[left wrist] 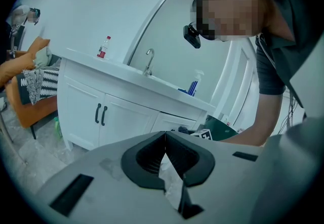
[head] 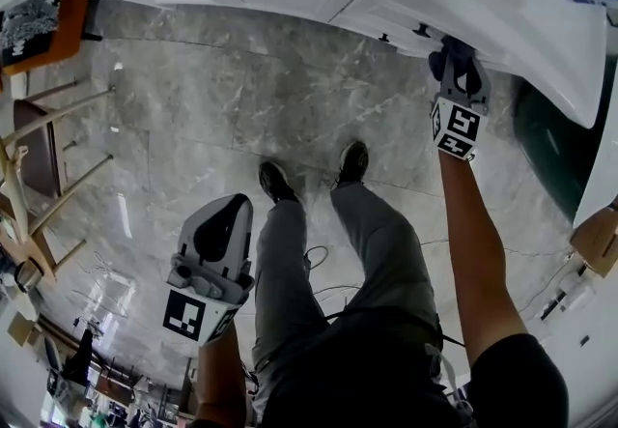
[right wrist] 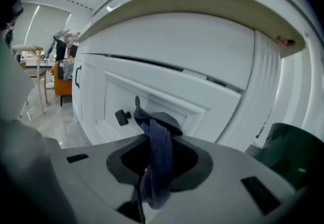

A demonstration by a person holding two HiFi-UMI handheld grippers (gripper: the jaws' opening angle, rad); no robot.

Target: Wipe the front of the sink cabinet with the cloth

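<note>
— What do the right tongs [right wrist: 154, 129] hold?
— They are clamped on the cloth [right wrist: 158, 167], a dark blue-grey one. It hangs bunched between the jaws, and a fold pokes out past the tips.
— Against what?
— The white drawer front [right wrist: 167, 99] of the sink cabinet [left wrist: 126, 117], just right of a small dark knob [right wrist: 122, 116]. The fold lies very close to the panel, but whether it touches cannot be told.
— And the left tongs [left wrist: 164, 139]?
— Their jaws are pressed together with nothing between them. The head view shows them low beside the person's left leg [head: 290, 262], well apart from the cabinet, above the grey marble floor [head: 222, 98].
— What stands on the desk?
— The left gripper view shows a faucet [left wrist: 148, 62] over the sink, a small bottle with a red label [left wrist: 104, 47] toward the left end, and a blue-and-white spray bottle [left wrist: 194, 84] right of the faucet.
— Anything further out?
— Two dark handles [left wrist: 100, 115] on the left doors, an orange chair [left wrist: 43, 109] off the cabinet's left end and a dark green container [right wrist: 296, 149] at its right.
</note>
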